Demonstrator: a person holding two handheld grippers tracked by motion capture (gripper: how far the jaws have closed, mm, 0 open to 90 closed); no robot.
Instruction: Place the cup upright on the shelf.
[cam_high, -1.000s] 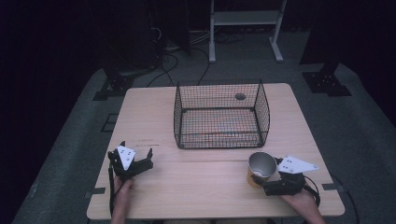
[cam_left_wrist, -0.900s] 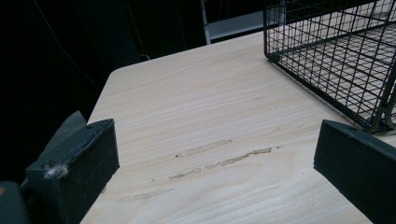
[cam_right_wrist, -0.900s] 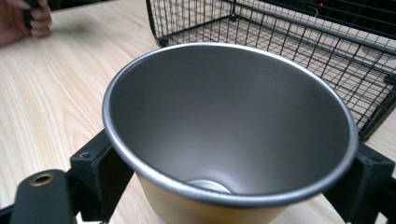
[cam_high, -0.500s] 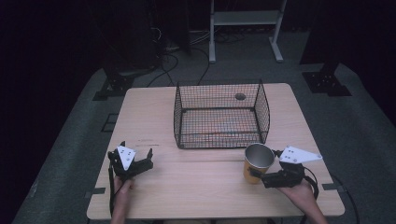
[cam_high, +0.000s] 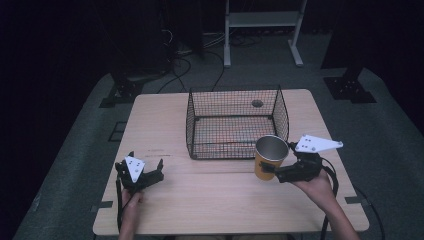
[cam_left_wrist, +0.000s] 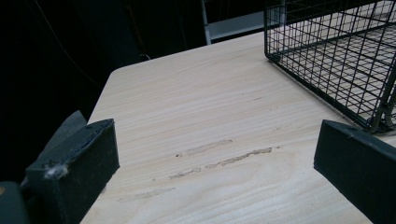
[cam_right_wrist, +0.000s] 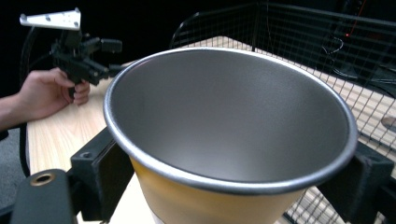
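Nearest the person's edge of the light wooden table (cam_high: 200, 200), the left gripper (cam_high: 145, 175) rests low in a hand, its jaws spread wide with nothing but bare tabletop between them; the left gripper view shows faint scuff marks (cam_left_wrist: 219, 156) in the wood grain just ahead of those jaws. Over on the right, the right gripper (cam_high: 270, 170) clamps a metal cup (cam_high: 270, 155), yellow outside and steel-grey inside, the two black pads pressing its wall from opposite sides just under the rolled rim. The cup is held upright off the table, just in front of the near right corner of the black wire basket (cam_high: 235, 125). From above, the cup looks small; the right gripper view looks straight down into its empty bowl (cam_right_wrist: 229, 121), with the other hand and its gripper (cam_right_wrist: 88, 58) farther off across the table. Beyond the basket a small round hole (cam_high: 257, 103) marks the tabletop. Farther back lie grey floor, loose cables (cam_high: 200, 55) and a white metal frame (cam_high: 262, 30) against a dark room.
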